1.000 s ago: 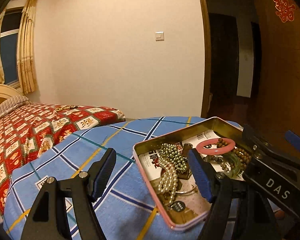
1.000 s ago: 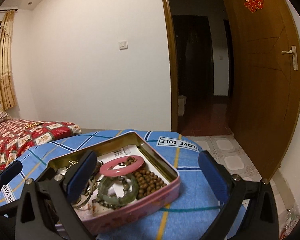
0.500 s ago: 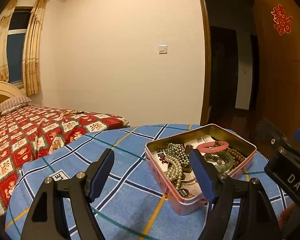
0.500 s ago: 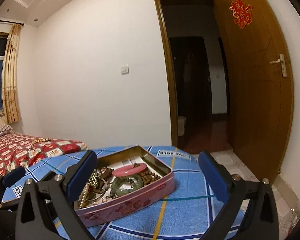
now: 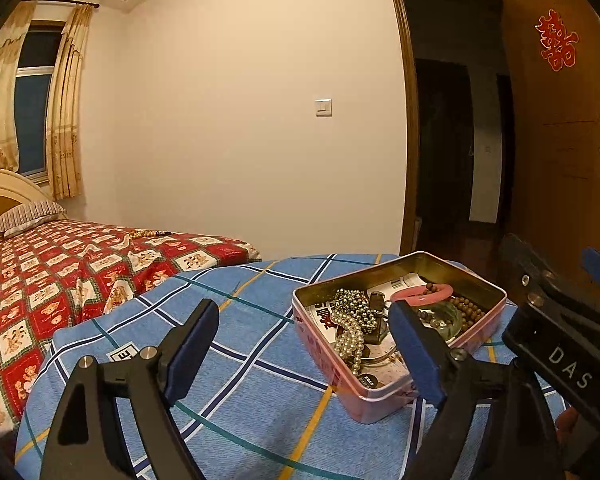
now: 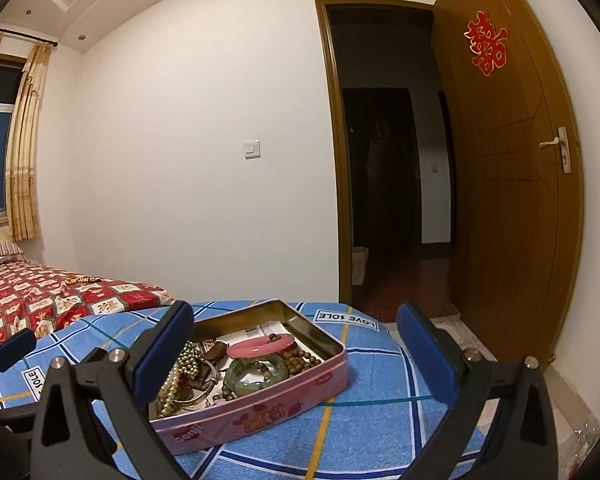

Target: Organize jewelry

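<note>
While both tools hover above the bed, this is how things lie:

Left gripper (image 5: pixel 306 350): fingers spread wide, nothing between them; it hangs over the blue plaid blanket (image 5: pixel 236 364), with the tin ahead and to its right.

Right gripper (image 6: pixel 296 354): fingers likewise spread wide and holding nothing; the tin sits ahead, between its fingers in the view, nearer the left one.

Pink tin (image 6: pixel 260 414): lidless and rectangular, resting flat on the blanket, printed paper lining its floor.

Pink bangle (image 6: pixel 262 347): lies on top of the pile, toward the tin's far side.

Green jade bangle (image 6: pixel 256 376): just in front of the pink one, seemingly touching it.

Brown wooden beads (image 6: pixel 300 358): coiled at the tin's right end, beside both bangles.

Pearl strand (image 5: pixel 350 338): draped along the tin's left part, next to a heap of small metallic beads (image 5: pixel 350 300); thin metal rings seem to lie beneath, though they are hard to make out.

Red patterned bedspread (image 5: pixel 40 280): off to the left of both grippers, a loose bead string (image 5: pixel 148 234) lying on it, well apart from the tin.
</note>
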A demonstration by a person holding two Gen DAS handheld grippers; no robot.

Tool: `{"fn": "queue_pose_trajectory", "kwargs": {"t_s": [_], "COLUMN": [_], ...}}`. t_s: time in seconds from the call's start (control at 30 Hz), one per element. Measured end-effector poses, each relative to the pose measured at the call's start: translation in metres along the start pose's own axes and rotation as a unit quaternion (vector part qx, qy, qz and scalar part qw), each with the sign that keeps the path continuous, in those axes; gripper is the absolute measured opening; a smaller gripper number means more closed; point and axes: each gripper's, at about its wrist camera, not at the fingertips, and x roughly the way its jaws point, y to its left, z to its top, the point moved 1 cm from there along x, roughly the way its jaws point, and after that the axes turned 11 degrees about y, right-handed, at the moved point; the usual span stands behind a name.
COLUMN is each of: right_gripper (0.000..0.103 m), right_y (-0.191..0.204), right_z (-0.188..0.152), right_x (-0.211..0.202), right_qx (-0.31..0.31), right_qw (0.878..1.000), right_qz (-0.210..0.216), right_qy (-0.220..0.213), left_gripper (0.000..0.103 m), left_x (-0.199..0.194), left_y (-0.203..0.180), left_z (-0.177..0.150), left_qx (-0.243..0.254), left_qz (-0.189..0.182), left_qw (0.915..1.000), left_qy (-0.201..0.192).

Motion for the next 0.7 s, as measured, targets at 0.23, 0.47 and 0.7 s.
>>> {"fn": "queue_pose_trajectory", "kwargs": {"t_s": [0.23, 0.47, 0.7], "right_gripper": [0.103, 0.103, 0.103], "right_y": [-0.0009, -0.0015, -0.0024], "right_z": [-0.0001, 0.0002, 0.0001], "right_x": [-0.0001, 0.0004, 0.0005], "right_qx": [0.002, 0.003, 0.006], "right_qw": [1.0, 1.0, 1.0], "right_qz": [0.001, 0.002, 0.002], "right_qy": [0.002, 0.005, 0.006], "left_gripper": [0.087, 0.087, 0.087], "left_x": [-0.0004, -0.0005, -0.001], "left_y": [0.0002, 0.0001, 0.0], "left_z": [-0.0002, 0.0002, 0.0002], "left_qx": [-0.001, 0.001, 0.002], "left_qz": [0.0, 0.002, 0.003], "left_qw": [1.0, 1.0, 1.0], "left_qy": [0.0, 0.0, 0.001]}}
